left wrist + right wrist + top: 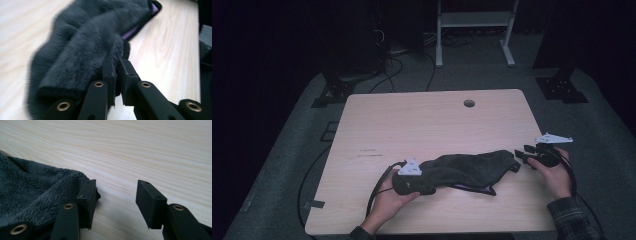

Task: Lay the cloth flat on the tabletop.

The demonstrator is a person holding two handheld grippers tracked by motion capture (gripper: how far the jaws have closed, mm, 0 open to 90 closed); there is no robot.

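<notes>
The dark grey towel (464, 169) is lying bunched along the near part of the tabletop (427, 120), between the two hands. The left tool (117, 65) is clamping the towel's left end, its jaws pressed together on the fabric. The right tool (115, 195) is waiting at the right end with jaws apart, one jaw touching the edge. The step in hand seems to be taking both ends; next, the right tool probably needs to close on its corner.
</notes>
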